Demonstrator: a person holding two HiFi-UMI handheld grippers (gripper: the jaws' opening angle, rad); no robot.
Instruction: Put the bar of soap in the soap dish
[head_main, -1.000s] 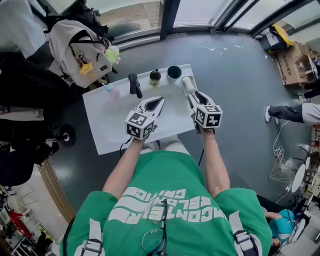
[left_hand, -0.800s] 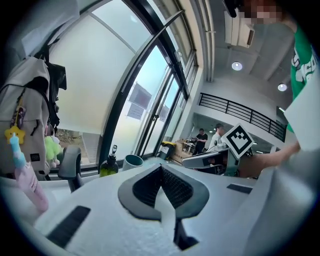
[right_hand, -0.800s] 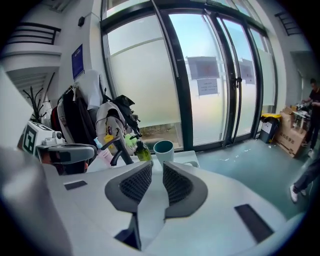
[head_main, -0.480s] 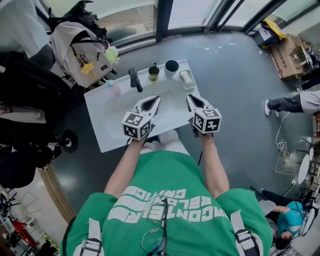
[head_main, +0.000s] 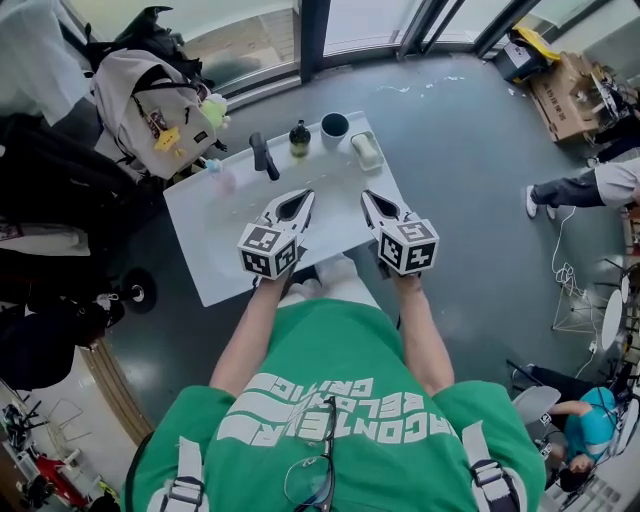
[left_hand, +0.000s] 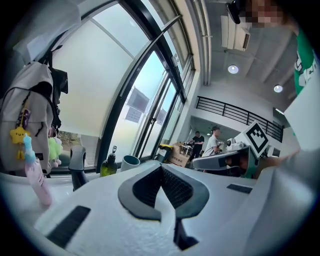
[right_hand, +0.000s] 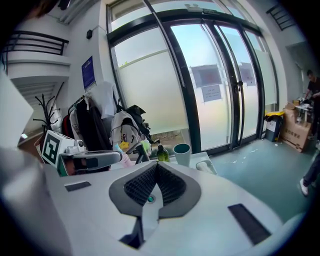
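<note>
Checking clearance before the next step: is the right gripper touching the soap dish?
Apart. In the head view bare table lies between the right gripper, whose jaws have just closed on nothing, and the soap dish at the far right corner.

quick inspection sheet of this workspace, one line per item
surface: white table, things only along its far edge
job's things: soap bar appears to lie in the soap dish, at the far right corner
clutter: cup, green bottle, black handled item, pink bottle
tools: left tool shut, empty; right tool has just closed, nothing between its jaws; both over the table's near half
cables: thin cable on the floor, right of the table
surroundings: backpack, cardboard box, a bystander's leg
</note>
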